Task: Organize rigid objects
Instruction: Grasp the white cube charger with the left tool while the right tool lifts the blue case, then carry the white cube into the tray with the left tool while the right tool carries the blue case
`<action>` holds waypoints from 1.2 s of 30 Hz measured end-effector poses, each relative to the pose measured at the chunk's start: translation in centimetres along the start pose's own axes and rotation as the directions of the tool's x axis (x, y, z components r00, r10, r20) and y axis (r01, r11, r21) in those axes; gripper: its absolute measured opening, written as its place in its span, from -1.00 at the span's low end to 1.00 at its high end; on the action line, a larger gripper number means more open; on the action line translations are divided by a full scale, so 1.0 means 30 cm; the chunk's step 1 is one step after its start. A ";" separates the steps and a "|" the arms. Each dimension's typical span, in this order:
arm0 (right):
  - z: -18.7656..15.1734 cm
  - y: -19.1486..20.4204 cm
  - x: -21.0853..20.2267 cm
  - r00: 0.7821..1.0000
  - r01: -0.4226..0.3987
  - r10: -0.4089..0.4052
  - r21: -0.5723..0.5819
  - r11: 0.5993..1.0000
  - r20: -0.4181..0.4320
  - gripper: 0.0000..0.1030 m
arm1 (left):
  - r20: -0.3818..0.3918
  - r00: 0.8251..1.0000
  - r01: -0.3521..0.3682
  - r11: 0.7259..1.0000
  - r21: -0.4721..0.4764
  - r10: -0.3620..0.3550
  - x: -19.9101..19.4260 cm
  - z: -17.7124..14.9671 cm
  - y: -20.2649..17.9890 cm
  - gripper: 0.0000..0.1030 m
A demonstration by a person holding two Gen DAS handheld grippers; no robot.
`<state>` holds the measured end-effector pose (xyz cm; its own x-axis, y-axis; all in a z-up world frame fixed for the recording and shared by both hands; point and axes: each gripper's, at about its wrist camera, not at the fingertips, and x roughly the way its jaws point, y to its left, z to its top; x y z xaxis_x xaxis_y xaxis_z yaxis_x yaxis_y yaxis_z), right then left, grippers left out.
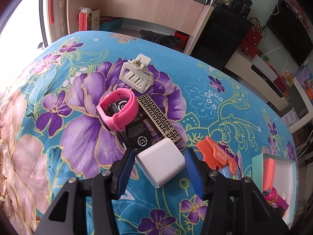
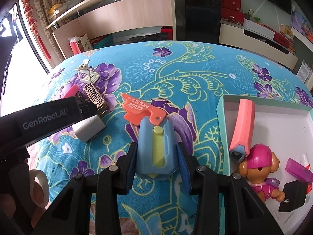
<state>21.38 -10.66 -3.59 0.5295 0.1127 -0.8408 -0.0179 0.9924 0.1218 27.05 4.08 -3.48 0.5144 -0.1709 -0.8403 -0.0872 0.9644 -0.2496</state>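
**Between both pairs of fingers: a cube on the left, a toy knife on the right**

Under the left wrist camera, we see the white cube (image 1: 161,161) lying on the flowered cloth (image 1: 215,101) between our left gripper (image 1: 159,167) fingers. The jaws stand apart; a sliver of cloth shows on each side of the cube, so we judge it bracketed, not pinched. Its long faces run roughly along the fingers, angled a little to one side. Beyond it, touching or nearly so, sit the black toy car (image 1: 137,135), the pink watch (image 1: 117,110), the patterned bar (image 1: 159,118) and the cream hair clip (image 1: 137,74). The box (image 1: 256,162) lies to the right.

From the right wrist camera, our right gripper (image 2: 156,161) closes on the blue handle of the toy knife (image 2: 154,148), pads against both sides. The knife's long axis runs straight away from us, its orange blade (image 2: 137,107) pointing up-left. The box (image 2: 222,121) sits just to the right, already holding a pink knife (image 2: 242,123), a toy pup (image 2: 260,168), a purple piece and a black block. We judge this hand nearer the box, so a short carry rightward is what matters next.
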 end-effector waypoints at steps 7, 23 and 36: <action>-0.005 -0.004 0.011 1.000 -0.003 0.003 0.002 1.000 -0.011 -0.21 | -0.031 0.999 -0.036 0.999 0.026 0.037 0.049 -0.012 -0.018 0.27; 0.022 -0.016 -0.109 0.994 -0.028 0.027 0.013 1.000 0.108 -0.30 | 0.064 0.998 0.015 1.000 0.022 -0.016 -0.070 0.008 -0.017 0.20; 0.027 -0.041 -0.186 0.987 -0.048 0.046 0.012 0.999 0.152 -0.62 | 0.120 0.993 0.009 0.999 0.052 -0.015 -0.156 0.015 -0.050 0.20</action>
<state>19.14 -12.56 1.39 0.6507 0.1495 -0.7445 -0.0336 0.9851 0.1684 25.16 3.52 1.04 0.6143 -0.1602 -0.7727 -0.0381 0.9720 -0.2318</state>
